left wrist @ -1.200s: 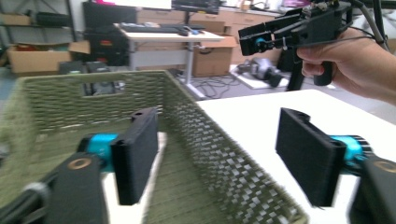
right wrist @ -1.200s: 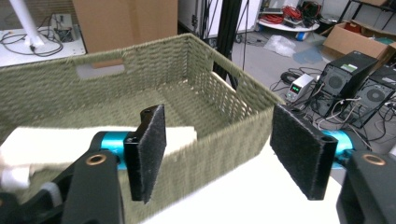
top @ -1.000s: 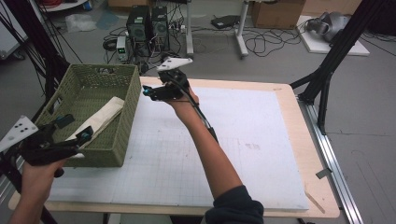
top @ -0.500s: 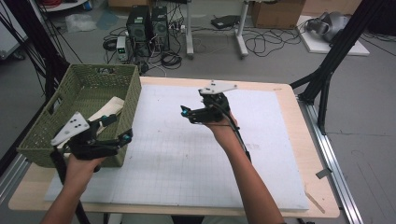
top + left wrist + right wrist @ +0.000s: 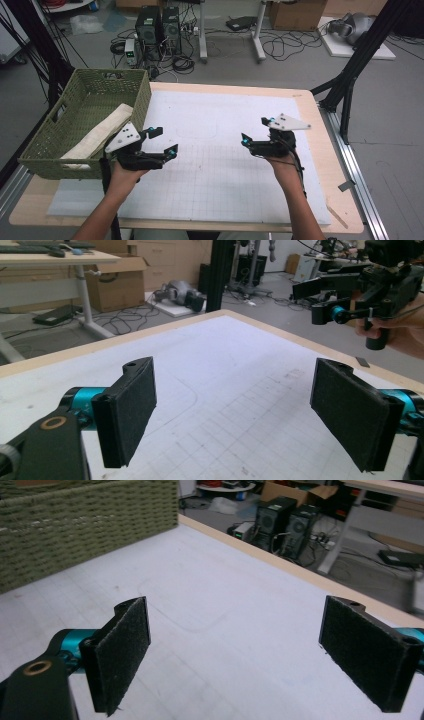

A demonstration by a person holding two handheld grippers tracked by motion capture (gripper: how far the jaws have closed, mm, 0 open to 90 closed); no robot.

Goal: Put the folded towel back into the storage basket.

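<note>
A green woven basket (image 5: pixel 84 85) stands at the table's left edge with a rolled cream cloth (image 5: pixel 102 134) lying slantwise inside. My left gripper (image 5: pixel 164 141) hovers over the white mat (image 5: pixel 215 165) just right of the basket, open and with nothing in it. Its black pads (image 5: pixel 125 415) stand wide apart over the grid lines. My right gripper (image 5: pixel 255 131) hangs over the mat's right half, pointing left toward the basket (image 5: pixel 75 525). Its jaws have just opened wider; the pads (image 5: pixel 120 655) hold nothing. The right gripper (image 5: pixel 350 305) also shows far off in the left gripper view.
The mat covers most of the wooden table (image 5: pixel 345 220). Beyond the far edge, computer towers (image 5: pixel 157 25), cables and desk legs stand on the floor. A black frame post (image 5: pixel 350 85) rises off the right edge.
Both grippers have drawn away from the basket: the left one moved right onto the mat, the right one swung right and nearer. The cloth stays in the basket.
</note>
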